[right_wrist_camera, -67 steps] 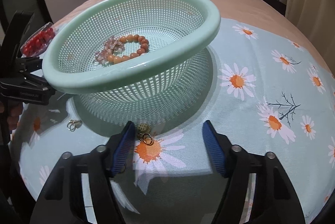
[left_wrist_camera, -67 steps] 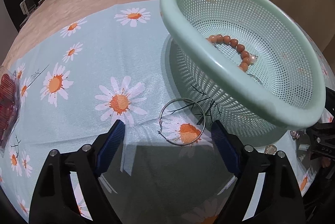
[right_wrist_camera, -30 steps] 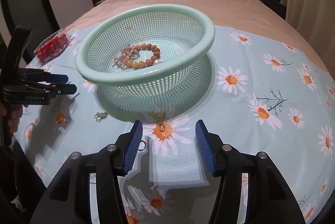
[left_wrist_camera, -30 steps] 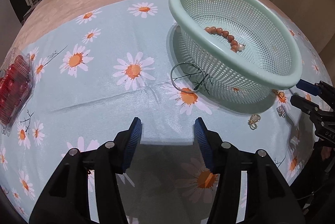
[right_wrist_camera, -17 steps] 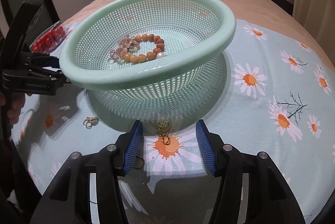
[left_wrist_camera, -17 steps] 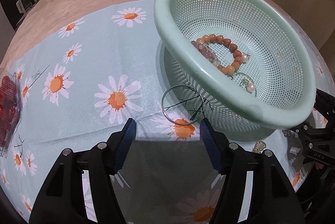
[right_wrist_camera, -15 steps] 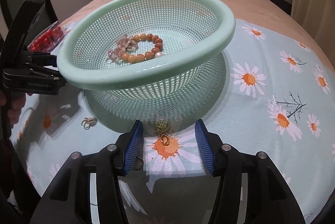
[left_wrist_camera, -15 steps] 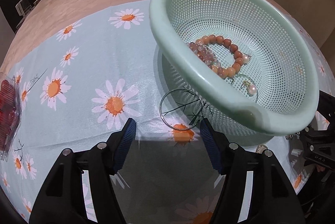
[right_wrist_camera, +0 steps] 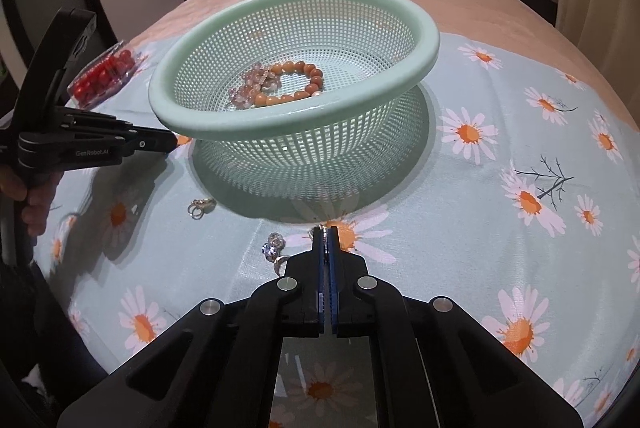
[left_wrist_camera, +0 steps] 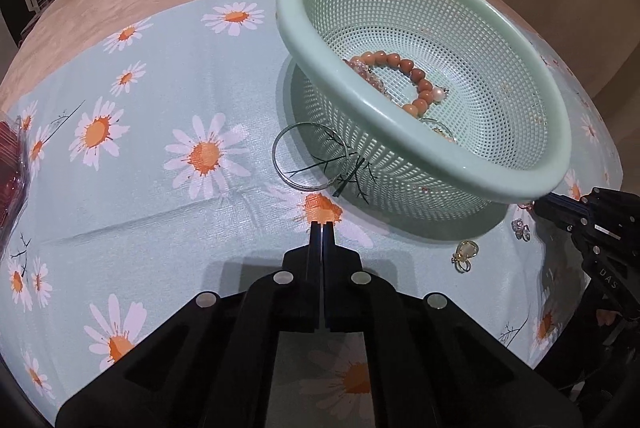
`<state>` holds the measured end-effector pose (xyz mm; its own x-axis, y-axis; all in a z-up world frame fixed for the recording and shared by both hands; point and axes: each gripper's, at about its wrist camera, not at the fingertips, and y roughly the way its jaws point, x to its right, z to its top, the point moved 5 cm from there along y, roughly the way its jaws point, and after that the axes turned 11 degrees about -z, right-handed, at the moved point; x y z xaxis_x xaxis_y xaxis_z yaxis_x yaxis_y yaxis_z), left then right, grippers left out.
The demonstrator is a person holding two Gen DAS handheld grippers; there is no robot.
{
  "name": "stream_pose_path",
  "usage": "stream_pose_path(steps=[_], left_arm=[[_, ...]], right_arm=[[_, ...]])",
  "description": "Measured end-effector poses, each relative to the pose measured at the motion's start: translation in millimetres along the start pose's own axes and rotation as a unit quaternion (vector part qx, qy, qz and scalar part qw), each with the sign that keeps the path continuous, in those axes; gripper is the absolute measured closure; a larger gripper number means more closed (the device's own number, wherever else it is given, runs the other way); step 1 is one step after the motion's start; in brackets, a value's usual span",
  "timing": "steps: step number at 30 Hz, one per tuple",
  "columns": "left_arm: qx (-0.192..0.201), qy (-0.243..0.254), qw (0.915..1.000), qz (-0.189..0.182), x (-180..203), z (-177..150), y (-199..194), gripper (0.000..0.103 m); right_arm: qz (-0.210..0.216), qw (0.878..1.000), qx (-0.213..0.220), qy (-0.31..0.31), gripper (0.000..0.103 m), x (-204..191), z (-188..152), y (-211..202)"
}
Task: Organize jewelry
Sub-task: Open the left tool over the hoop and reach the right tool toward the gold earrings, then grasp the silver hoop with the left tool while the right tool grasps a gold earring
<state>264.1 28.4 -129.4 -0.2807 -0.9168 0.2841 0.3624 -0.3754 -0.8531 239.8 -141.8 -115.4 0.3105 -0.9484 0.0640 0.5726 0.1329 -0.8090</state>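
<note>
Left wrist view: the left tongs (left_wrist_camera: 322, 224) have just been closing and now sit pressed together with nothing between them, tips just above the cloth (left_wrist_camera: 160, 220).
Hoop (left_wrist_camera: 275, 155): lies flat on the cloth, ahead of the left tips and apart from them, its far edge in the basket's shadow. It is not gripped, so this closing looks like a miss or a reset.
Basket (left_wrist_camera: 472, 171): the collecting place, standing on the cloth beyond both tools. Its wide rim overhangs the hoop's far side.
Bracelet (left_wrist_camera: 404, 63): already inside, on the mesh floor with a pale beaded strand and a pearl piece.
Right tongs (right_wrist_camera: 326, 230): have just been closing too. They are together now, with a gold charm (right_wrist_camera: 314, 230) showing at the tips, apparently pinched for a lift into the basket.
Clasp (right_wrist_camera: 202, 204): loose on the cloth, left of the right tips, near the basket's base.
Crystal piece (right_wrist_camera: 274, 243): loose, just left of the right tongs, with a small ring beside it.
Red bead box (right_wrist_camera: 102, 79): at the cloth's far left edge, well apart from the work.
Hand (right_wrist_camera: 36, 195): grips the left tool's handle at the picture's left side.
Room: open cloth to the right of the basket and in front of both tools. The tight spots are under the rim, where the hoop's far side and the charm lie. The rim has to be cleared from above on any drop.
</note>
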Motion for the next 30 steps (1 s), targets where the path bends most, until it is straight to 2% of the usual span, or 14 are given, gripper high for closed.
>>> stream_pose_path(steps=[5,6,7,8,10,12,13,16,19,26,28,30], left_arm=[[0.012,0.007,0.9998,0.015,7.0,-6.8,-15.6,0.099],[0.013,0.006,0.9998,0.015,4.4,-5.5,-18.4,0.092],[0.014,0.004,0.9998,0.016,5.6,-6.9,-20.9,0.076],[0.018,0.003,0.9996,0.021,4.1,-6.5,-23.4,0.068],[0.023,0.002,0.9994,0.027,2.2,-6.2,-26.7,0.049],[0.027,0.000,0.9991,0.034,-2.8,-2.0,-28.4,0.038],[0.028,0.001,0.9989,0.037,-4.2,-0.6,-28.2,0.037],[0.020,0.001,0.9990,0.041,-11.0,11.6,-16.0,0.037],[0.016,0.004,0.9990,0.042,-12.9,18.8,-8.2,0.035],[0.004,0.019,0.9989,0.042,-11.6,39.9,14.4,0.035],[0.000,0.025,0.9987,0.044,-10.0,46.5,22.7,0.035],[-0.007,0.034,0.9980,0.053,-9.4,51.8,30.5,0.035]], right_arm=[[-0.002,1.000,0.010,0.003,0.100,7.0,-1.8,-13.8],[-0.003,1.000,0.011,0.004,0.098,9.0,-0.9,-15.0],[-0.006,1.000,0.013,0.006,0.097,10.4,-0.8,-16.1],[-0.009,1.000,0.012,0.007,0.096,12.2,-0.8,-16.0],[-0.010,1.000,0.013,0.009,0.085,15.0,-1.2,-16.1],[-0.021,0.999,0.021,0.013,0.040,17.4,-1.2,-17.0],[-0.023,0.999,0.028,0.015,0.037,18.3,-0.8,-17.8],[-0.020,0.999,0.025,0.013,0.037,18.6,-1.0,-13.0],[-0.025,0.999,0.020,0.011,0.032,18.9,-2.5,-5.3],[-0.026,0.999,0.007,0.040,0.032,23.8,-6.7,15.9],[-0.041,0.998,0.005,0.042,0.037,21.5,-7.6,18.8],[-0.044,0.998,0.004,0.037,0.055,17.6,-9.3,18.9]])
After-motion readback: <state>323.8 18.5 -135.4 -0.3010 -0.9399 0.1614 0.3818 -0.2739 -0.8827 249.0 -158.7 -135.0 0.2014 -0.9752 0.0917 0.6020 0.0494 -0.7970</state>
